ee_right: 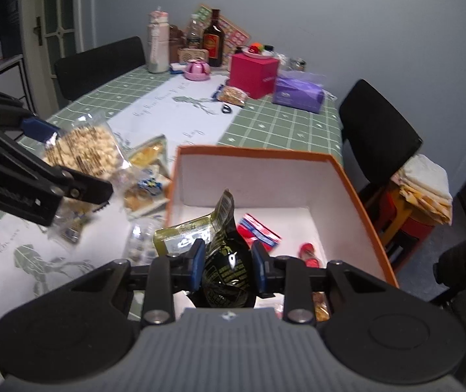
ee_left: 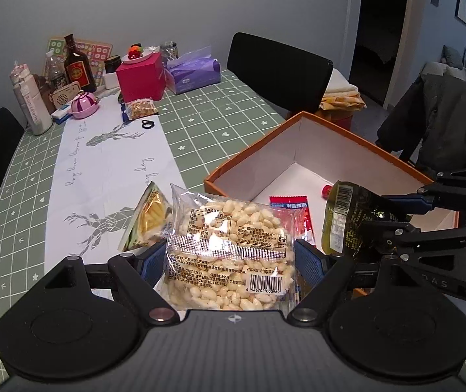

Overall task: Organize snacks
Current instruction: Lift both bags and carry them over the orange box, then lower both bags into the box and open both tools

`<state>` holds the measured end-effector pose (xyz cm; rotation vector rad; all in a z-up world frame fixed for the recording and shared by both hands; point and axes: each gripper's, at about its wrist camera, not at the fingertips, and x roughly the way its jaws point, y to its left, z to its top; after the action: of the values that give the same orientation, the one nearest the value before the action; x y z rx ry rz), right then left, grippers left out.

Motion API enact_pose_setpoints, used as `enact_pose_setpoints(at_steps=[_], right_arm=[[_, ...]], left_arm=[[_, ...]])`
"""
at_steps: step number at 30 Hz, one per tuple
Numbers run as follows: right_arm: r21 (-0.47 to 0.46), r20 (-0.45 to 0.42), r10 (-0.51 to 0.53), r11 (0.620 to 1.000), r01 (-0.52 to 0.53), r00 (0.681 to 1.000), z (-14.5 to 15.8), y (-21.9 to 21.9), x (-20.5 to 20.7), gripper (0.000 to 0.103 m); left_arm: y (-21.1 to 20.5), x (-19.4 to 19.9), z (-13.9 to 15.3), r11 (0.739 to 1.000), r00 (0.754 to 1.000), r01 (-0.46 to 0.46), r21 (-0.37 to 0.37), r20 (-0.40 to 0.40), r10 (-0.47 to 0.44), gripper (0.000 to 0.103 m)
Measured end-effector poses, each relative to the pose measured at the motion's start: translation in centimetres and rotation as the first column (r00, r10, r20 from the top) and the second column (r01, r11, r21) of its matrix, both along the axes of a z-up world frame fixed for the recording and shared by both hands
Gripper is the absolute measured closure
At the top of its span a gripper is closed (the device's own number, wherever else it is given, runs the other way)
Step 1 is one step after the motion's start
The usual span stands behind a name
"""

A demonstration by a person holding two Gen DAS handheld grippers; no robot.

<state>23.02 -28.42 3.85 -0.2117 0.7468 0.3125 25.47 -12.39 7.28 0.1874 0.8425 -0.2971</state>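
Both tools loaded: left tool (ee_left: 229, 258) clamps clear puffed-rice packet (ee_left: 229, 245), right tool (ee_right: 228, 266) clamps dark-green pouch (ee_right: 226, 261). Lower each well inside orange cardboard box (ee_right: 357, 192) before releasing.

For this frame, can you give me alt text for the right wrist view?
The right claw is shut on a dark green snack pouch, held over the open orange box, which already contains a red packet. To the left, the left claw holds a clear bag of puffed rice snacks above the green checked table.
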Motion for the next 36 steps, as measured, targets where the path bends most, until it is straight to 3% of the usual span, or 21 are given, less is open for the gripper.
enact_pose_setpoints(at_steps=[14, 15, 16, 17, 25, 36], right_arm=[[0.057, -0.058, -0.132, 0.989, 0.135, 0.99, -1.8, -6.6, 0.8, 0.078], [0.067, -0.064, -0.138, 0.988, 0.142, 0.988, -1.9, -7.0, 0.8, 0.079], [0.073, -0.068, -0.145, 0.986, 0.15, 0.987, -1.9, -7.3, 0.8, 0.094], [0.072, -0.073, -0.152, 0.985, 0.157, 0.986, -2.0, -7.6, 0.8, 0.097], [0.074, -0.084, -0.179, 0.98, 0.185, 0.98, -2.8, -9.1, 0.8, 0.096], [0.076, -0.1, -0.194, 0.976, 0.202, 0.976, -3.3, -9.6, 0.7, 0.096]], left_arm=[[-7.5, 2.3, -1.2, 0.989, 0.989, 0.148, -0.029, 0.007, -0.148, 0.009], [-8.0, 2.3, -1.5, 0.987, 0.988, 0.155, -0.031, 0.006, -0.155, 0.009], [-8.4, 2.4, -1.8, 0.986, 0.987, 0.161, -0.034, 0.001, -0.161, 0.009], [-8.7, 2.5, -2.2, 0.986, 0.986, 0.165, -0.035, -0.004, -0.165, 0.009], [-10.7, 2.5, -4.3, 0.976, 0.975, 0.216, -0.003, -0.047, -0.216, 0.009], [-12.1, 2.6, -5.8, 0.964, 0.962, 0.264, -0.02, -0.067, -0.265, 0.009]])
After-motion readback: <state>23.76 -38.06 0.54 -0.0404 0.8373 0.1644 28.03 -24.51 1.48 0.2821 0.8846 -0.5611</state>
